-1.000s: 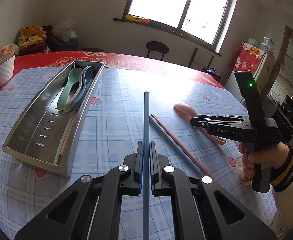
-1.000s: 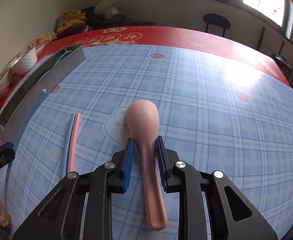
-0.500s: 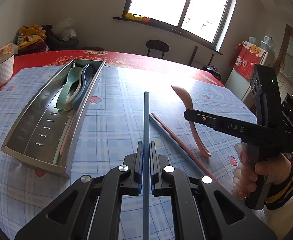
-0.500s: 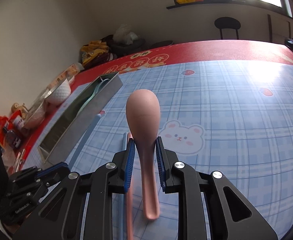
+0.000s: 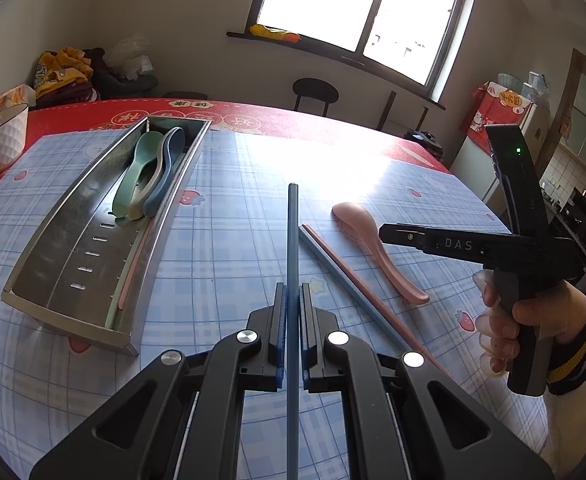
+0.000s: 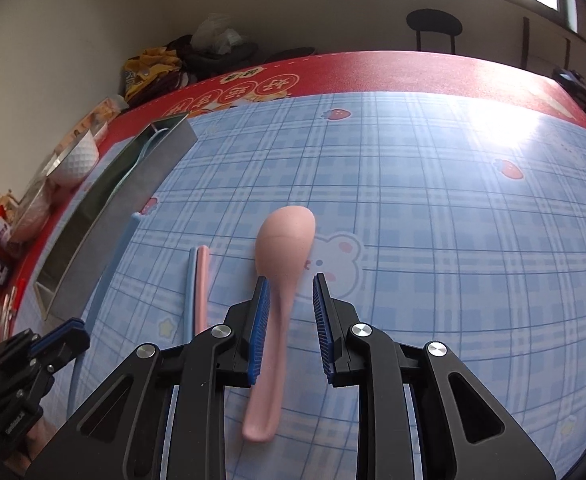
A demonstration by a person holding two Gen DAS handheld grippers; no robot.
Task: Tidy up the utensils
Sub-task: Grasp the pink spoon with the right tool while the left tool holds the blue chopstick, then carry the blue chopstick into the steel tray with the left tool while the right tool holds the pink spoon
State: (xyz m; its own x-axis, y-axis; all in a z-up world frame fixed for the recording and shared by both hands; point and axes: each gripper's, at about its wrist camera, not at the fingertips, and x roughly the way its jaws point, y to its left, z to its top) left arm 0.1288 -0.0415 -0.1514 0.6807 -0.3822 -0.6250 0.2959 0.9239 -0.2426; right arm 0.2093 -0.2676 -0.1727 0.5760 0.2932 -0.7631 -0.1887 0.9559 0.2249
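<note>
- A blue plaid cloth (image 5: 229, 208) is covering the red table (image 6: 433, 70), and a window (image 5: 361, 4) is shining behind a black stool (image 5: 315, 90).
- A steel tray (image 5: 33, 304) is lying toward the table's left edge, carrying green and blue spoons (image 5: 149, 172).
- My left claw (image 5: 292, 312) is clamping a blue chopstick (image 5: 293, 240).
- My right claw (image 6: 291, 312) is standing apart around a pink spoon (image 6: 283, 256), which is lying on the cloth; I cannot tell if the pads are touching it.
- Two more chopsticks (image 6: 198, 284) are lying just beside the spoon.
</note>
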